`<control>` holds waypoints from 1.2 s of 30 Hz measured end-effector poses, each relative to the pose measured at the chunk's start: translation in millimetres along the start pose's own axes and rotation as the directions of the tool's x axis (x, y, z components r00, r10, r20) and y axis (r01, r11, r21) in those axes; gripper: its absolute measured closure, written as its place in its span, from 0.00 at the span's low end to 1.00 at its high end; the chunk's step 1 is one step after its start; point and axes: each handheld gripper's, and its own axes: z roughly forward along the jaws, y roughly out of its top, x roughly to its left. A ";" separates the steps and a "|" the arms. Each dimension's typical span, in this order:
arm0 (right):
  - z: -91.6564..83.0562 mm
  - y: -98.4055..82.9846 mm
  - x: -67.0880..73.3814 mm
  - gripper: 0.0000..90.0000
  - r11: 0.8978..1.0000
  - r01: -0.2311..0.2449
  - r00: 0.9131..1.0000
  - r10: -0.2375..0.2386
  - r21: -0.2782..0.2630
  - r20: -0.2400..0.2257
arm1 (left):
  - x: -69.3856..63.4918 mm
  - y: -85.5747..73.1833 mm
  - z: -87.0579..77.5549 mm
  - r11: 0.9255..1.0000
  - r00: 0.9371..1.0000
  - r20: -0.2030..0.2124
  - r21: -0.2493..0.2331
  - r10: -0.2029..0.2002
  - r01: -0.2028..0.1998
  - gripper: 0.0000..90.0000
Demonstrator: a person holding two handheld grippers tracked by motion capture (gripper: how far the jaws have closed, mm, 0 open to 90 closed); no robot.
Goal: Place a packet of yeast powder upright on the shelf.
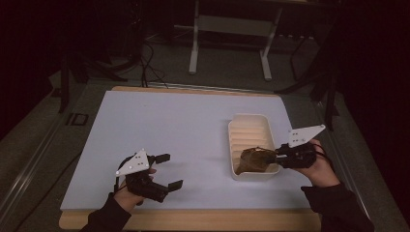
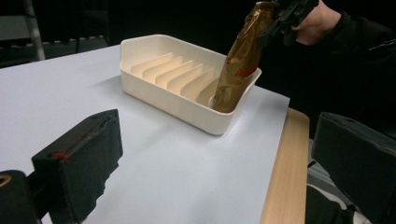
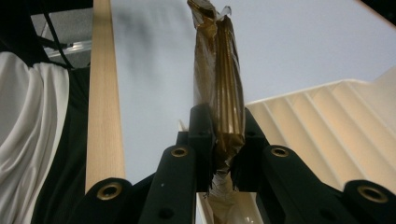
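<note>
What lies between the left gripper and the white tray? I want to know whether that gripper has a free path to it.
Nothing: the high view shows only bare table surface between the left gripper and the white tray.

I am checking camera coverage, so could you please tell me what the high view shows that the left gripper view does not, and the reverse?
High view alone: the whole white table sheet, both grippers from above, the left gripper open and idle, and the floor with a metal stand behind.

Left gripper view alone: the tray's inner dividers from the side, and the packet standing upright in the nearest slot.

Both: the cream tray, the gold packet and the right gripper shut on its top.
</note>
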 end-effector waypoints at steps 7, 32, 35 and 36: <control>9.0 -6.5 -1.0 0.89 1.000 -0.022 0.999 0.021 -0.021 -0.024 | 0.5 -1.1 -0.8 1.000 1.000 -0.003 -0.005 -0.006 0.006 0.03; -13.8 50.2 22.2 0.30 0.994 -0.055 0.977 0.074 -0.099 0.199 | -3.8 -1.5 -2.6 1.000 1.000 -0.010 0.006 0.022 -0.022 0.03; -9.5 60.7 30.9 0.19 0.991 -0.054 0.972 0.080 -0.123 0.220 | -4.1 -1.8 -3.9 1.000 1.000 -0.014 -0.001 0.019 -0.019 0.03; -8.4 62.7 32.7 0.16 0.990 -0.051 0.975 0.078 -0.131 0.210 | -4.0 -1.8 -4.4 1.000 1.000 -0.016 -0.002 0.020 -0.020 0.03</control>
